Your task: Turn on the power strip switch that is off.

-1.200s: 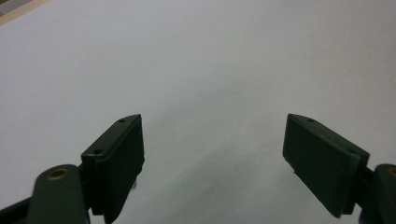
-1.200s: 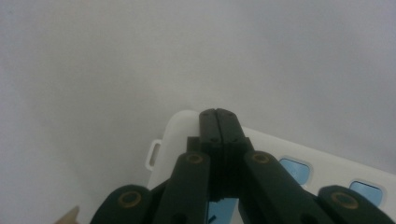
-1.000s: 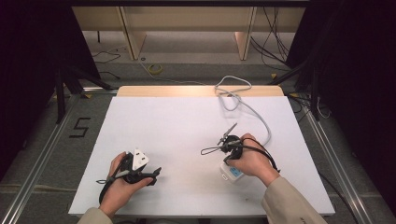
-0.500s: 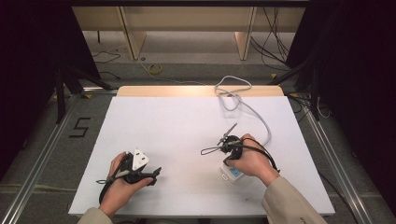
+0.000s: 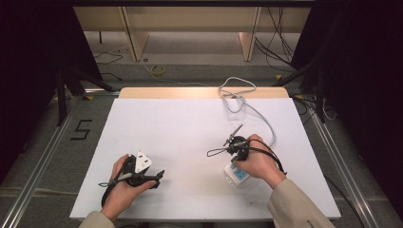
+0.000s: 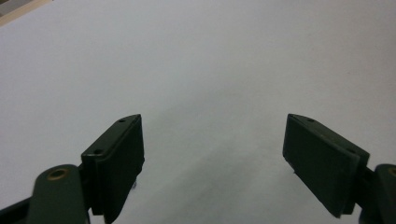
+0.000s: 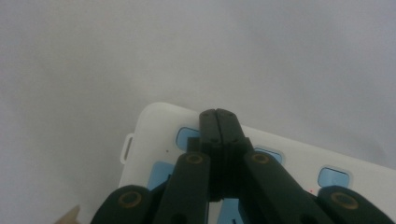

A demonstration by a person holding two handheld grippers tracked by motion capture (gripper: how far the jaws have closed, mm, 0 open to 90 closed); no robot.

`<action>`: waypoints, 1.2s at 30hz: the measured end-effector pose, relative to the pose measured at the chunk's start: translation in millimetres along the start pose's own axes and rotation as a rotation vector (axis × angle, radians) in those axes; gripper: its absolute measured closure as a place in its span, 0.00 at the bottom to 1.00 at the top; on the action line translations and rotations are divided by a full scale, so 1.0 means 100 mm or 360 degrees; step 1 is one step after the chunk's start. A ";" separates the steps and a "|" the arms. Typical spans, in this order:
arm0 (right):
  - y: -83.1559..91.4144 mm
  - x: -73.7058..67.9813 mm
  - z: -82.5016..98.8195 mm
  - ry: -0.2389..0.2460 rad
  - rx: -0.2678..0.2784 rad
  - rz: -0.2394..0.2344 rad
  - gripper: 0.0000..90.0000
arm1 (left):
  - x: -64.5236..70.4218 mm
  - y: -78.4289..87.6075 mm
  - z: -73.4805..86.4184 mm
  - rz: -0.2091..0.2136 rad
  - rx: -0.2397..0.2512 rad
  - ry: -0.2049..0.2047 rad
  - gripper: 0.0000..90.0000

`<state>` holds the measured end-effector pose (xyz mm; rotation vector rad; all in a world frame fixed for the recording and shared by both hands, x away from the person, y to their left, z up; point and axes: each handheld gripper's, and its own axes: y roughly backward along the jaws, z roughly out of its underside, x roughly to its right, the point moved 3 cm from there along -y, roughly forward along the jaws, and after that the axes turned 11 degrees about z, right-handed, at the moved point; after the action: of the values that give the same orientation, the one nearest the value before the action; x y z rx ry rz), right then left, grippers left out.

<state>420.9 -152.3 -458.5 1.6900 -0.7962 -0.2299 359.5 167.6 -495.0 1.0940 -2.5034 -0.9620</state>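
Observation:
A white power strip [image 5: 236, 175] with blue sockets lies flat at the front right of the white table [image 5: 190, 128]. Its white cable [image 5: 266, 121] runs back to a loop at the table's far edge. My right gripper [image 5: 234, 159] points down at the strip from the person's right hand. In the right gripper view my right gripper [image 7: 218, 114] is shut, its tips just over the power strip [image 7: 289, 158] near one end, with nothing seen between them. My left gripper [image 5: 154, 177] rests low at the front left. In the left gripper view my left gripper [image 6: 212, 149] is wide open over bare table.
The table's wooden far edge [image 5: 199, 92] borders a floor with loose cables [image 5: 157, 70]. Metal rails [image 5: 43, 156] run along both sides, and a floor marker "5" [image 5: 81, 129] lies to the left. Bare white surface spans the table's middle.

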 end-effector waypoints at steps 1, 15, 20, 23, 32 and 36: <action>0.00 0.00 0.00 0.0000 0.0000 0.0000 1.00 | 0.00 0.00 0.00 -0.0001 0.0004 0.0003 0.23; 0.03 -0.07 -0.05 -0.0005 0.0048 -0.0109 1.00 | 0.00 0.00 0.00 0.0002 0.0012 0.0011 0.23; 0.03 -0.05 -0.03 -0.0008 0.0038 -0.0101 1.00 | 0.00 0.00 0.00 0.0005 0.0008 0.0008 0.23; 0.02 -0.03 -0.03 -0.0011 0.0037 -0.0095 1.00 | 0.00 0.00 0.00 0.0004 0.0007 0.0009 0.23; 0.01 -0.05 -0.03 -0.0013 0.0023 -0.0083 1.00 | 0.00 0.00 0.00 0.0002 0.0015 0.0009 0.23; 0.00 -0.05 -0.02 -0.0012 0.0020 -0.0080 1.00 | 0.00 0.01 0.00 0.0005 0.0006 0.0002 0.23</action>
<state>418.2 -147.2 -458.8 1.7233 -0.7628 -0.2666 358.9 168.0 -494.8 1.0915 -2.5062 -0.9559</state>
